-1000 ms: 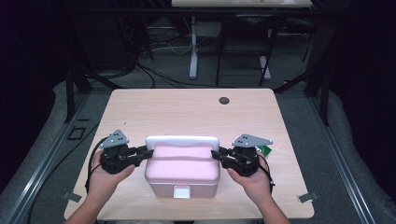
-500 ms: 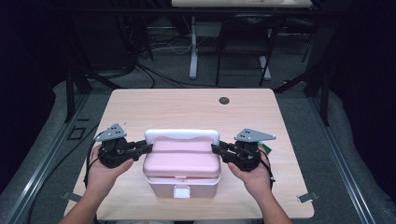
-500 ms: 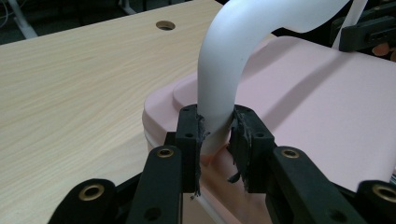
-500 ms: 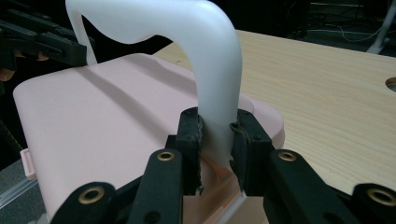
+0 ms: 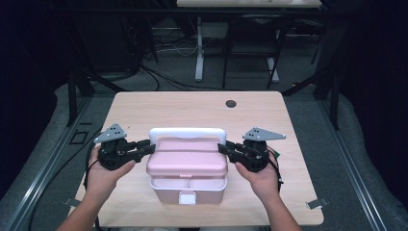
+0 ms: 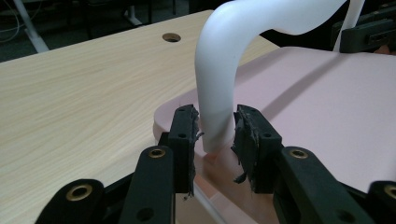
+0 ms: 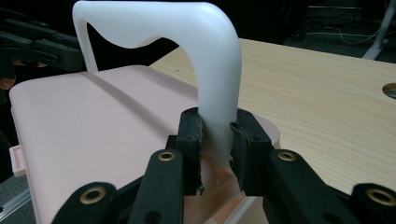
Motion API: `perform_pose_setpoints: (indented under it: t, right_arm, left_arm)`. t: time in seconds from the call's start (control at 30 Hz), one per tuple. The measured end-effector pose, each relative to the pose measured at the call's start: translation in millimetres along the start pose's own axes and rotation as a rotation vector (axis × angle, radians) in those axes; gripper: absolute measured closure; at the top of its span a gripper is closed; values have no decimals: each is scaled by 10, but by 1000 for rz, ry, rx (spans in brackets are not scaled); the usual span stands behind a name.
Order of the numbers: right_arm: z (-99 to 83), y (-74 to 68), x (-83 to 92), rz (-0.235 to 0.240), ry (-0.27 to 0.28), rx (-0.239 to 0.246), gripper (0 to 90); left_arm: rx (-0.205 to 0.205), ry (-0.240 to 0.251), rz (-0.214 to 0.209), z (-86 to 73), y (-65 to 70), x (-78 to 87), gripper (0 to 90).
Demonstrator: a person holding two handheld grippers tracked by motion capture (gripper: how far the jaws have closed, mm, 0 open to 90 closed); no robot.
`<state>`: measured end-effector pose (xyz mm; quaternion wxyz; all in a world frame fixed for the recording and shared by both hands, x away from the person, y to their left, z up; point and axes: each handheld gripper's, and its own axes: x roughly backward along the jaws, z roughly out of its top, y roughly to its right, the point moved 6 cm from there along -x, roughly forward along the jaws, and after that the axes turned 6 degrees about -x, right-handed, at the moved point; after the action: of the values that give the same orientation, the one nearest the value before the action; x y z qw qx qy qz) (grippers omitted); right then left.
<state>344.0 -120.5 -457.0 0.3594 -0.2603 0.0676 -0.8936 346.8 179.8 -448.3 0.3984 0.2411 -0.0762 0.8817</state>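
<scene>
Pink plastic lidded box (image 5: 186,166) sat near the counter's (image 5: 192,103) front edge, its white arched handle (image 5: 187,132) upright. Right gripper (image 7: 215,135) clamped one handle leg. Left gripper (image 6: 215,133) fingers, just opening, loosely straddled the other. Step: releasing the handle. Next: back the left clear.

We note a smooth pink plastic box (image 5: 186,161) with a glossy white plastic handle (image 7: 210,56) on a matt pale wood-grain table (image 5: 192,108); gripper pads (image 6: 245,133) look frayed, rough.
</scene>
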Motion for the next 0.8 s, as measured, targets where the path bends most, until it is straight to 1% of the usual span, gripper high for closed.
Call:
perform_pose_setpoints:
  t: [0.13, 0.17, 0.2, 0.3, 0.33, 0.37, 0.4, 0.47, 0.5, 0.53, 0.6, 0.7, 0.8]
  right_arm:
    - [10, 1, -1, 3, 0, -7, 746]
    - [10, 1, -1, 3, 0, -7, 746]
    - [16, 7, -2, 3, -1, -8, 745]
    - [23, 8, -3, 8, -3, -12, 745]
    - [32, 11, -3, 5, -5, -15, 745]
    - [32, 11, -3, 5, -5, -15, 745]
    - [41, 11, -7, 7, 1, -15, 745]
    - [42, 12, -7, 6, 0, -16, 745]
    - [42, 12, -7, 6, 0, -16, 745]
    - [44, 13, -7, 7, 2, -17, 745]
    - [46, 13, -7, 6, 4, -18, 745]
    - [48, 14, -7, 7, 7, -19, 745]
    - [51, 18, -8, 8, 10, -20, 745]
  left_arm:
    - [-9, 1, 10, -28, -24, 93, 680]
    - [-9, 1, 10, -28, -24, 93, 683]
    - [-6, 2, 11, -51, -35, 143, 688]
    - [-7, 0, 12, -75, -40, 181, 702]
    - [-7, 0, 11, -111, -38, 218, 733]
    - [-7, 0, 11, -111, -38, 218, 744]
    - [-11, -10, 8, -164, -34, 250, 766]
    - [-15, -14, 8, -189, -32, 260, 807]
    - [-14, -18, 6, -212, -26, 269, 807]
    - [-16, -21, -1, -249, -18, 283, 839]
    - [-12, -23, -8, -275, -9, 293, 871]
    - [-10, -33, -19, -343, 20, 308, 894]
    - [-16, -50, -39, -408, 71, 299, 897]
